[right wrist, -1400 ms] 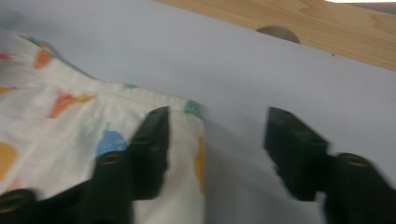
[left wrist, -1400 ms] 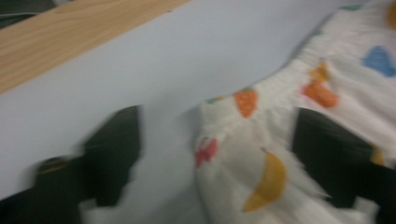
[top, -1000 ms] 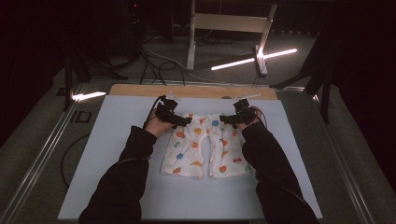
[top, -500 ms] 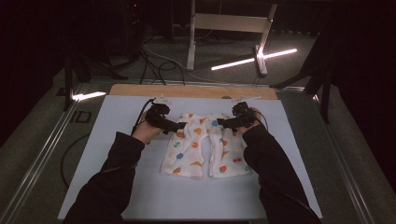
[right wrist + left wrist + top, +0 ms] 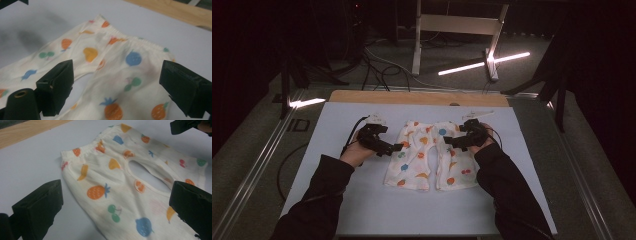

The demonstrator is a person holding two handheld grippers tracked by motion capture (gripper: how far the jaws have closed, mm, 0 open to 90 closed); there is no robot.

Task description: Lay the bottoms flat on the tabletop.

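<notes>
left gripper (image 5: pixel 398 147) sat released, jaws spread wide, just beside the left edge of the fruit-print pants (image 5: pixel 429 156), which lay flat in the middle of the pale tabletop (image 5: pixel 342 117), waistband toward the far edge. right gripper (image 5: pixel 447 143) hovered at the pants' right side, jaws apart too, holding nothing.

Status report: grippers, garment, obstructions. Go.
Left gripper open, right gripper open, flanking the fruit-print pants. Pants flat on the white table, unheld. Nothing in the way.
</notes>
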